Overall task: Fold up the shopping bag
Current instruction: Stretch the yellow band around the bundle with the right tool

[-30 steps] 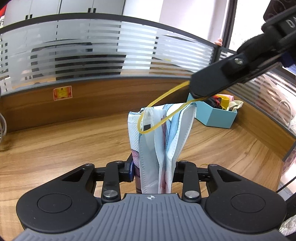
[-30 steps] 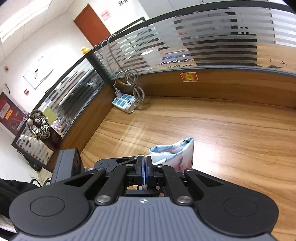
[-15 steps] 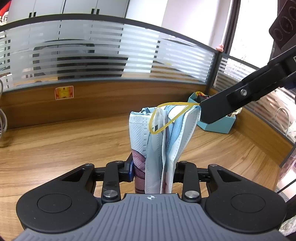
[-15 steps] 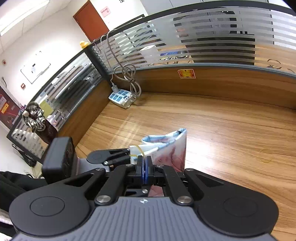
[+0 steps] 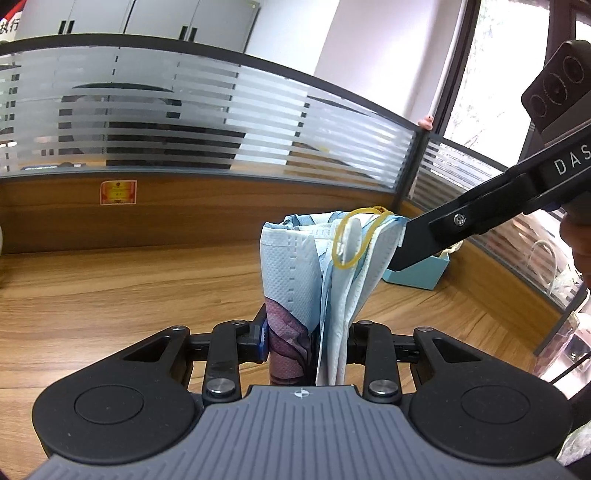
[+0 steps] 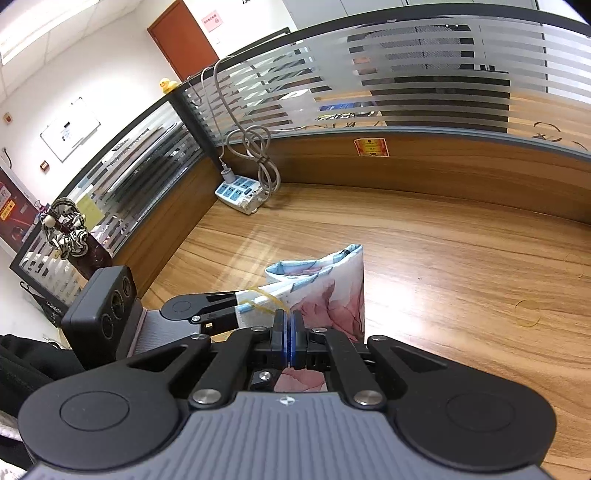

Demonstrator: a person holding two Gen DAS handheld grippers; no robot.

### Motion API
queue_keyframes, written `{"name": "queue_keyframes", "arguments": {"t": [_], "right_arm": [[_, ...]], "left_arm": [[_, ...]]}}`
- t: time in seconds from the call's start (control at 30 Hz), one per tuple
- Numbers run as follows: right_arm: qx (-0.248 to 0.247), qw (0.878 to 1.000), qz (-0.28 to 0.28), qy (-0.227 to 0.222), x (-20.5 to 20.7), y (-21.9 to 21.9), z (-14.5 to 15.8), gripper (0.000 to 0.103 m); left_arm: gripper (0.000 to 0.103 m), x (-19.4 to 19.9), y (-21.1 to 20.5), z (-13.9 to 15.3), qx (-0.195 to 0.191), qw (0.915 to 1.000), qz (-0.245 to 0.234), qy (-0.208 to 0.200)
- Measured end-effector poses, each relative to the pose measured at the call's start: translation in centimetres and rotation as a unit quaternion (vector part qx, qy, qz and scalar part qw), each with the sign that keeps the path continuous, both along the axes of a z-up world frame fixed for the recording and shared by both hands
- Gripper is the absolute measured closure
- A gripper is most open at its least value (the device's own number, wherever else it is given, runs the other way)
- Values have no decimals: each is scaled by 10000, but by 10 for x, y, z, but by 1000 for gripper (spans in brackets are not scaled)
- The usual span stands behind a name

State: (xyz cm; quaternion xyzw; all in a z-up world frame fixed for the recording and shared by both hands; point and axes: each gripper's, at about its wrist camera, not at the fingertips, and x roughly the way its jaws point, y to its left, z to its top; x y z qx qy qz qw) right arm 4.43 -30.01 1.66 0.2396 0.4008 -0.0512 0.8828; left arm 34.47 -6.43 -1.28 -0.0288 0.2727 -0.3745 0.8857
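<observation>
Both views are bright and sharp. Daylight enters through the window (image 5: 476, 85) right of the glass partition (image 5: 207, 122); a ceiling light (image 6: 40, 33) glows above it. Glare streaks the wooden desk (image 6: 424, 295) below the partition. Fisheye distortion bends the partition's rail.

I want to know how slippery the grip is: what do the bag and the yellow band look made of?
Bag: seemingly non-woven fabric, matte, with an embossed dot texture and a printed pink pattern. Band: probably rubber, a thin yellow loop stretched over the bag's top.
</observation>
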Motion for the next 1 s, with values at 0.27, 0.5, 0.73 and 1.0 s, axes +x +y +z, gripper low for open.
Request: {"name": "queue_keyframes", "arguments": {"t": [0.27,0.5,0.73,1.0], "right_arm": [[102,9999,40,-22,1,0,9,101],[635,9979,30,-131,-1,4,11,101],[697,9974,86,-184,-1,11,15,101],[605,9980,41,-163,-4,11,15,101]], "left_arm": [[69,1,-1,-1,161,9997,171,18],[69,2,0,-3,225,9993,289,42],[69,2,1,-4,235,9993,284,49],[69,2,3,-5,200,9994,285,58]]}}
